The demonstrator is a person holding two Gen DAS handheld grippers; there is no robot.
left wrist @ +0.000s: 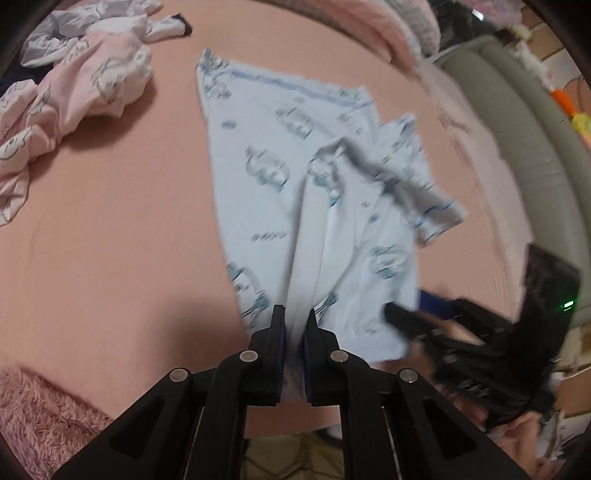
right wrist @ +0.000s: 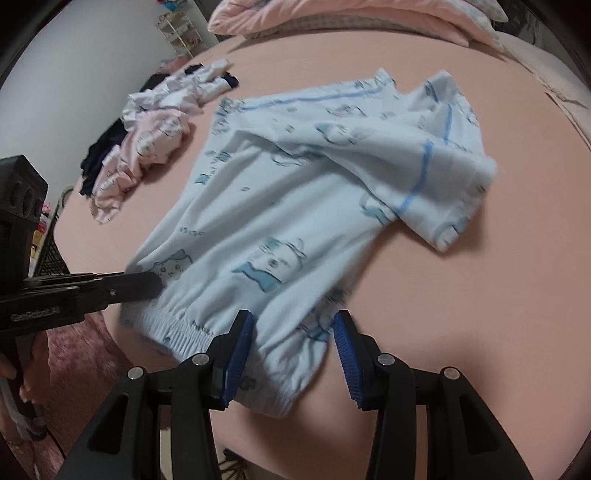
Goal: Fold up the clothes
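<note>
Pale-blue printed garment (left wrist: 295, 184) lies spread on the pink bed sheet (left wrist: 110, 240). Left wrist view: left gripper (left wrist: 294, 317), jaws clamped on the near hem; open sheet to the left; crumpled pink and white clothes pile (left wrist: 74, 85) far left; fluffy pink blanket (left wrist: 33, 413) at the near corner. Right wrist view: right gripper (right wrist: 293, 325), jaws apart over the elastic waistband (right wrist: 177, 328); bare sheet to the right; pillows (right wrist: 332, 14) beyond.

Black fingers (right wrist: 240, 354), ribbed blue pads (right wrist: 345, 354)
</note>
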